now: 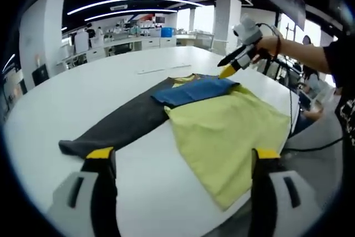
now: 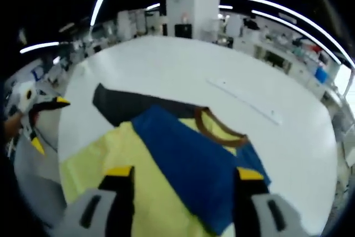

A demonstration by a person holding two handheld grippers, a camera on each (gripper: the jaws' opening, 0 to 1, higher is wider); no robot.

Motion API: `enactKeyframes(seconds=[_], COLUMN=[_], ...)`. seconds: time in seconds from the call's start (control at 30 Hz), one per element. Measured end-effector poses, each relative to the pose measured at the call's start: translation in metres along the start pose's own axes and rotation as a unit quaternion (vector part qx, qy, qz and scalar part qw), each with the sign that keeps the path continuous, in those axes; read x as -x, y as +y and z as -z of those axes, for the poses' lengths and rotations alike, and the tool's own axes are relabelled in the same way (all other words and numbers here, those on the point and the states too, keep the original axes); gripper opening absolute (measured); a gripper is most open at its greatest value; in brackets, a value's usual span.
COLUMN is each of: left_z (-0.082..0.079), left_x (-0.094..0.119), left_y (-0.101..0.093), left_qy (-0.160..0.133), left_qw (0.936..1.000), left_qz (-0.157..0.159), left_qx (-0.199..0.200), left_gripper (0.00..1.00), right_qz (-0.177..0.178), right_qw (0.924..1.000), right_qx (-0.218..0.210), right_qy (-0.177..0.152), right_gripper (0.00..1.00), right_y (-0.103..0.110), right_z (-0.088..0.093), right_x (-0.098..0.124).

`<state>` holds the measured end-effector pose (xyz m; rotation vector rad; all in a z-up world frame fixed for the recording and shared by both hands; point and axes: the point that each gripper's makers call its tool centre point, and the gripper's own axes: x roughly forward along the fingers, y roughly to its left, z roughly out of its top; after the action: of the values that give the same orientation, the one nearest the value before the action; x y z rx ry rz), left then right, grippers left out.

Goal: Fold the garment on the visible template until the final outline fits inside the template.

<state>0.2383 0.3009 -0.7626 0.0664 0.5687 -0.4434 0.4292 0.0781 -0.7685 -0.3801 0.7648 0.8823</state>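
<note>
On white table, yellow-blue T-shirt lies over dark template; I see left gripper, right gripper both spread, empty.

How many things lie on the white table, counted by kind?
Garment, yellow and blue: 1
Dark grey template: 1
Thin white strip: 1
Total on the white table: 3

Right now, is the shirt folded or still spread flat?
Partly folded. The shirt has its blue sleeve laid across the yellow body; its dark sleeve still stretches out over the table.
</note>
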Motion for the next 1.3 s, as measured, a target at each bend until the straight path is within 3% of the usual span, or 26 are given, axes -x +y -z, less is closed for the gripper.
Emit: enactKeyframes(seconds=[0.5,0.8,1.07,1.3], left_z=[-0.023,-0.042,-0.044,-0.045], left_x=[-0.027,-0.051,-0.076,-0.1], left_y=[-0.004,0.003,0.023,0.029], left_qy=[-0.015,-0.035,-0.03,-0.029], left_qw=[0.9999,0.9991,0.9984,0.998], left_qz=[0.0,-0.004,-0.039,-0.042], left_qx=[0.002,0.023,0.03,0.038], left_gripper=[0.95,0.8,0.6,0.5], right_qz=[0.019,0.043,0.055,0.06], right_qw=[0.9998,0.999,0.998,0.9971], right_qx=[0.007,0.015,0.029,0.041], right_qy=[0.006,0.002,0.009,0.021], right_gripper=[0.59,0.47,0.32,0.25], right_y=[-0.027,-0.036,-0.041,-0.041], right_z=[0.039,0.059,0.072,0.085], right_x=[0.024,0.037,0.039,0.032])
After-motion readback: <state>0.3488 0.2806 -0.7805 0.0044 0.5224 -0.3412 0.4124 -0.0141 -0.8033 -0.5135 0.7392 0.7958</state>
